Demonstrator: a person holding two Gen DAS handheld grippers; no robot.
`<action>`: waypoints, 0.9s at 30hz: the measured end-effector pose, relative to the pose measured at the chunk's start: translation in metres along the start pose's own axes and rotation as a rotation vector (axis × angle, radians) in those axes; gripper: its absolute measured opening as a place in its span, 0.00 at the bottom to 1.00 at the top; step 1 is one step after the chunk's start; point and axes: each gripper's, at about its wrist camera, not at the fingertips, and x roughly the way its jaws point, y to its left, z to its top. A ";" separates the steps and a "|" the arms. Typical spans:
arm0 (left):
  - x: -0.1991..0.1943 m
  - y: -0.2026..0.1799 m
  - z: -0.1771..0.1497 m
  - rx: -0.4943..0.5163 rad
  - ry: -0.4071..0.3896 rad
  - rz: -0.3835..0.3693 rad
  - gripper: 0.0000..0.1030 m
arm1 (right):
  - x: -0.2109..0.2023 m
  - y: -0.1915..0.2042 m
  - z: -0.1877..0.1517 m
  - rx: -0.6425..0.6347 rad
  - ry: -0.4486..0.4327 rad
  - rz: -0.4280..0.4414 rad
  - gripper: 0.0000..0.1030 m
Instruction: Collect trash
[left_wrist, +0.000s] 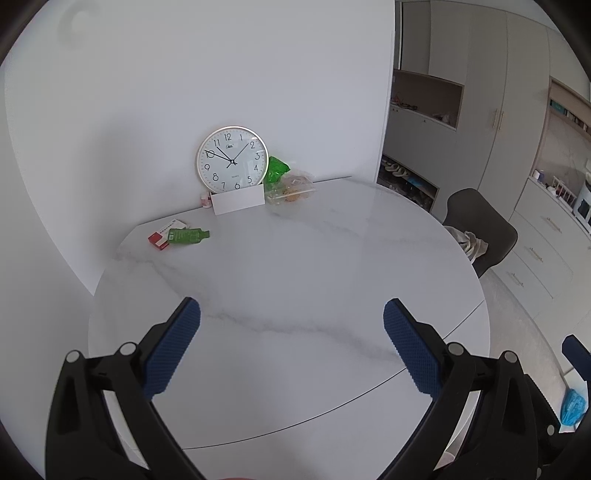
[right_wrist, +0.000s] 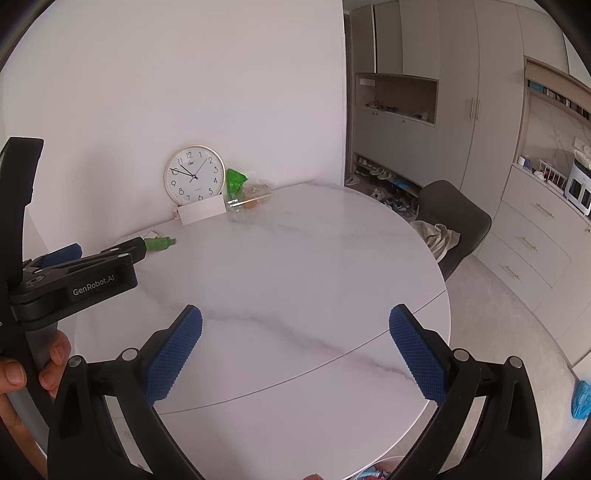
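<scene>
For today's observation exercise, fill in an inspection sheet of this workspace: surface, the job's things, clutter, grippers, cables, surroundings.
Surface: round white marble table, mostly bare, a seam across the near part.
Job's things: green bottle lying on its side against a red-and-white box; green wrapper and clear plastic bag by the wall.
Clutter: clock leaning on the wall, white card in front of it, small pink item beside the card.
Grippers: left gripper open, holding nothing; right gripper open, holding nothing.
Cables: nothing seen.
Surroundings: dark chair with cloth on it, cabinets, shoes on a low shelf, blue bag on the floor.
</scene>
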 end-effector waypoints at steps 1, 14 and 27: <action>0.000 0.000 0.000 0.002 0.001 0.001 0.92 | 0.000 0.000 0.000 0.001 0.000 0.000 0.98; 0.001 0.000 -0.002 0.002 0.009 0.000 0.92 | 0.000 -0.001 -0.001 0.005 0.003 -0.003 0.98; 0.003 0.000 -0.002 0.010 0.013 0.000 0.92 | 0.000 0.000 -0.002 0.008 0.005 -0.002 0.98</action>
